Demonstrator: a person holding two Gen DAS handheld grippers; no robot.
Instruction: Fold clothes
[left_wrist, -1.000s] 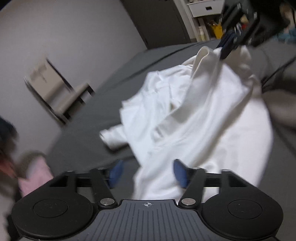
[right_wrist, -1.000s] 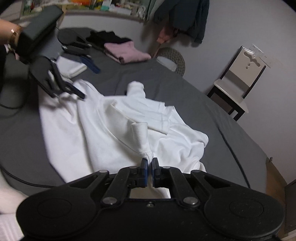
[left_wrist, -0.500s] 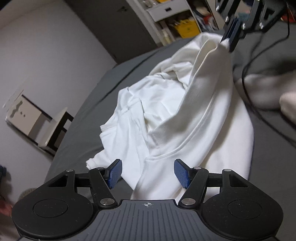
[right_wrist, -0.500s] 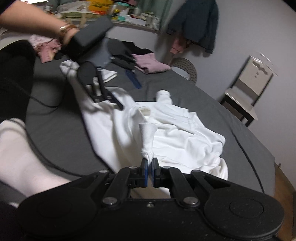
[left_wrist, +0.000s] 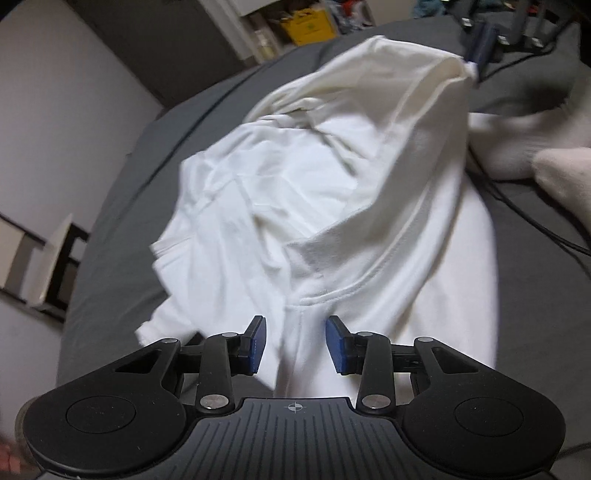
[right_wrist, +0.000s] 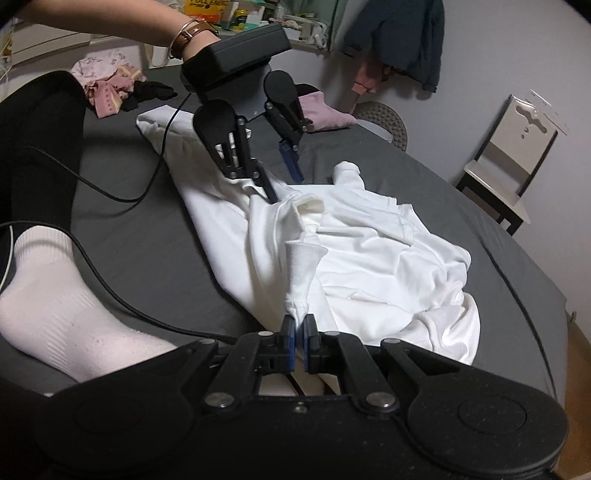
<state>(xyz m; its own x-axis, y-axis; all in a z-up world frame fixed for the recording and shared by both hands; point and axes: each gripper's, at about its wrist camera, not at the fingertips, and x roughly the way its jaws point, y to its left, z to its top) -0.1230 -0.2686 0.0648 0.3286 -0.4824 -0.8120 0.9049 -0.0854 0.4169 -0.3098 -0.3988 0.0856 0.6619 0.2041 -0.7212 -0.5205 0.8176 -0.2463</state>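
A crumpled white garment lies heaped on the grey bed. The left claw hovers at its near edge, blue pads spread apart with a fold of cloth between them, not pinched. At the garment's far corner the right claw pinches the fabric, pulling it taut.

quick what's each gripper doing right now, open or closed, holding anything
Left gripper: open, holding nothing; the white garment lies between its fingers.
Right gripper: shut on a pinch of the white garment.
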